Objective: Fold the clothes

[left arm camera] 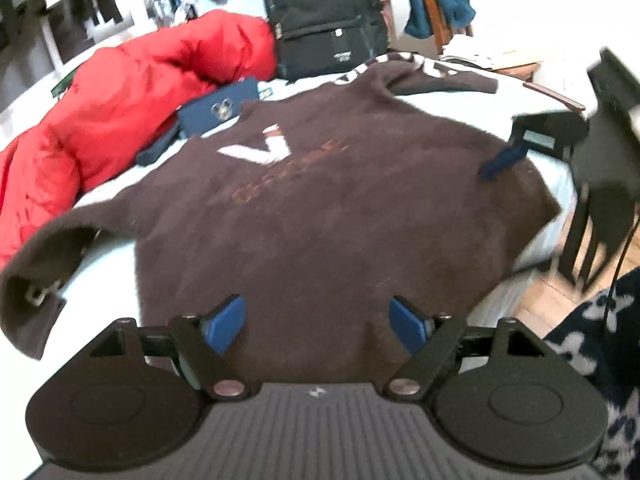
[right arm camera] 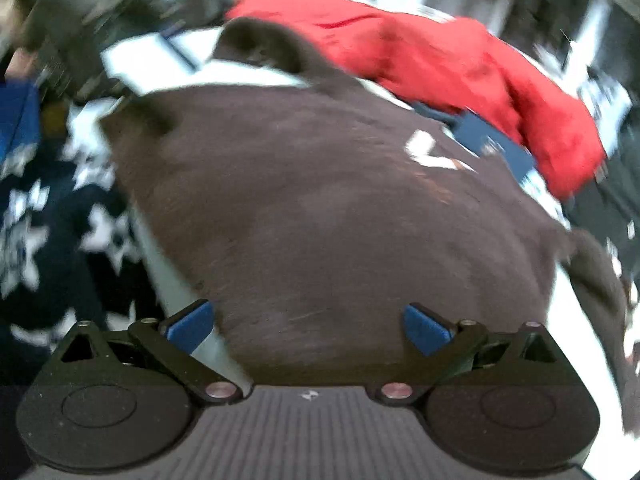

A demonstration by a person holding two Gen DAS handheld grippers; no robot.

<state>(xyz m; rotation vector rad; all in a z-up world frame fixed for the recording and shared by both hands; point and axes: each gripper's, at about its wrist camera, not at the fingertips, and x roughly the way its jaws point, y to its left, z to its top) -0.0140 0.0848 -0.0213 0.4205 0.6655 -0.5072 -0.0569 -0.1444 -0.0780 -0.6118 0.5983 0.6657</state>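
A fuzzy brown sweater [left arm camera: 320, 208] with a white V and orange lettering lies spread flat on a pale surface [left arm camera: 108, 264]. One sleeve [left arm camera: 36, 280] curls off to the near left, and a white-patterned part bunches at the far end. My left gripper [left arm camera: 318, 322] hovers open over the near hem with nothing between its blue pads. At the sweater's right edge, one blue finger [left arm camera: 504, 162] of my right gripper touches the fabric. In the blurred right wrist view, the right gripper [right arm camera: 308, 326] is open over the same sweater [right arm camera: 320, 208].
A red padded jacket [left arm camera: 132, 92] lies left of the sweater, with a blue case [left arm camera: 218, 108] beside it. A black backpack [left arm camera: 324, 20] stands behind. A dark chair [left arm camera: 600, 184] and wooden floor are at the right. A person's navy star-patterned garment [right arm camera: 44, 220] is close by.
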